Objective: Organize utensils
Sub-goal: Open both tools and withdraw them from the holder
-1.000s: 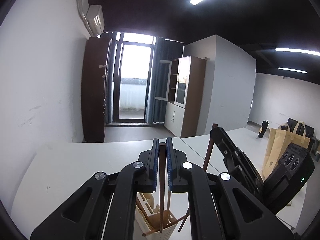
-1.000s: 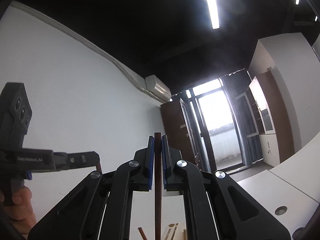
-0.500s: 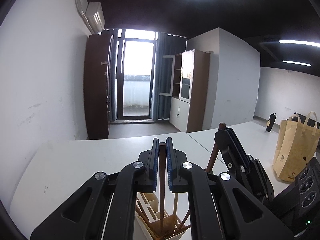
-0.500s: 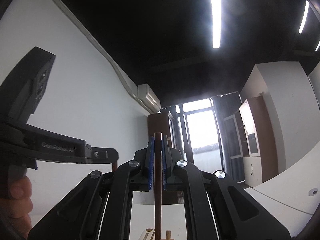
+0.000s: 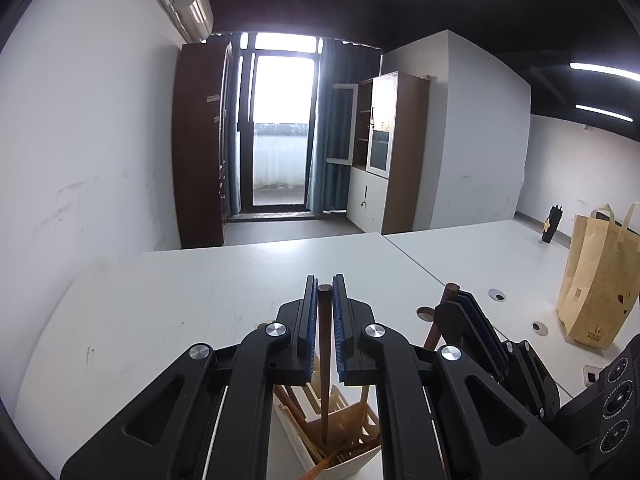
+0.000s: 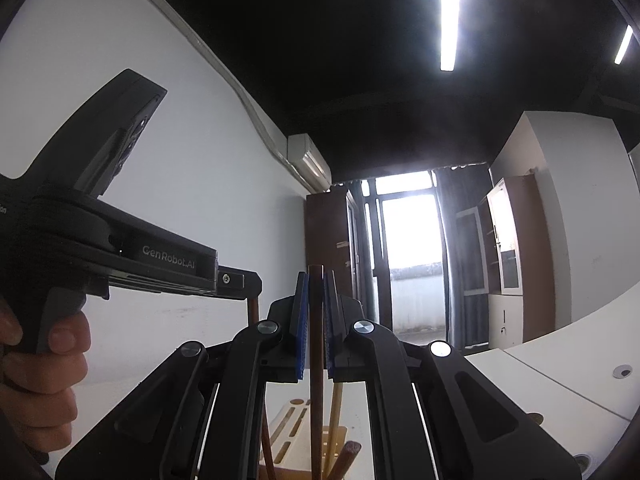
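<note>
While both chopsticks have sunk toward the holder at 6 o'clock, the left hand-held gripper and right hand-held gripper each clench one, insertion nearly done

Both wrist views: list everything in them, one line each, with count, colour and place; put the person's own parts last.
Chopsticks: two held, dark brown, one upright in the left tongs, one in the right tongs; several more lean in the holder.
Utensil holder: one, cream white, on the table directly below both tongs.
Table: white, several joined tops with round cable holes.
Paper bag: one, tan, standing on the table at far right.
Cabinets: one dark brown left of the balcony door, one brown and white right of it.
Air conditioner: one, white, high on the left wall.
Left tongs: black, blue pads, shut on a chopstick.
Right tongs: same, shut on a chopstick.
Hand: one, gripping the left handle.
</note>
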A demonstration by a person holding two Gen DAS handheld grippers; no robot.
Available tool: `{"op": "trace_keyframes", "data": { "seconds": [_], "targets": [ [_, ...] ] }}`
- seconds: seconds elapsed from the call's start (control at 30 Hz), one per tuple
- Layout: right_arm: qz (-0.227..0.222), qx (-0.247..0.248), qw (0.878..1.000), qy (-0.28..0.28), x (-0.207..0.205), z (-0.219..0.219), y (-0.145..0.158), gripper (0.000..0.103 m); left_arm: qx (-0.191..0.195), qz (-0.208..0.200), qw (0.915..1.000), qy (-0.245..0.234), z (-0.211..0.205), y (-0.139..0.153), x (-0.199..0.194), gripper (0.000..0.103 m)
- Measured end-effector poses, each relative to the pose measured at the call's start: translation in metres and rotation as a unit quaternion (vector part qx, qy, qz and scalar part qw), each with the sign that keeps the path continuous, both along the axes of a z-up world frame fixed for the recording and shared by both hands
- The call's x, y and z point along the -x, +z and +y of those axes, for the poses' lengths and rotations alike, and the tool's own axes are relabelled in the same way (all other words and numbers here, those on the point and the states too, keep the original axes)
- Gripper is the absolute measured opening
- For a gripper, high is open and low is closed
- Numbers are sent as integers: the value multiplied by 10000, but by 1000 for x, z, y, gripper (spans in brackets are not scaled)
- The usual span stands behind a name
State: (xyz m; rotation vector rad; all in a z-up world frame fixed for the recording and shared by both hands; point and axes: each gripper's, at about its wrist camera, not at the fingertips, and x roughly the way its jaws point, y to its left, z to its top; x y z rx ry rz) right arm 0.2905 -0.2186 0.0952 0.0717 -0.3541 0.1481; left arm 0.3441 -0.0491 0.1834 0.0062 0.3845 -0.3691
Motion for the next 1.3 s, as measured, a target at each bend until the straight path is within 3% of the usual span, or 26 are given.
{"op": "trace_keyframes", "data": {
  "seconds": [0.57, 0.63, 0.7, 0.77, 0.8, 0.83, 0.9, 1.0, 1.07, 1.17, 1.3],
  "targets": [
    [755, 418, 9960, 235, 10, 4, -3, 8, 47, 617, 9980, 158, 9, -22, 6, 7],
    [855, 404, 9952, 256, 11, 4, 0, 18, 22, 656, 9977, 177, 11, -23, 8, 14],
    [827, 321, 9955, 324, 18, 1, 2, 41, 51, 704, 9975, 67, 12, -21, 12, 18],
    [659, 159, 9974, 261, 33, -3, 3, 43, 111, 679, 9976, 56, 15, -16, 20, 23],
    [599, 74, 9978, 290, 41, -7, 6, 47, 156, 640, 9978, 67, 18, -11, 26, 33],
    [557, -10, 9980, 301, 48, -10, 9, 50, 203, 599, 9980, 81, 21, -7, 33, 51],
    [469, -203, 9984, 256, 65, -17, 12, 70, 248, 413, 9987, 154, 29, 1, 49, 72],
    [582, -401, 9972, 254, 84, -29, 16, 86, 244, 202, 9990, 305, 43, 5, 74, 96],
    [847, -496, 9948, 267, 89, -34, 13, 92, 227, 259, 9983, 468, 53, -2, 85, 97],
    [1598, -631, 9843, 408, 85, -39, -4, 92, 286, 602, 9967, 472, 67, -25, 97, 97],
    [3052, -686, 9473, 689, 54, -34, -49, 92, 79, 1292, 9900, 568, 74, -80, 101, 97]
  ]
}}
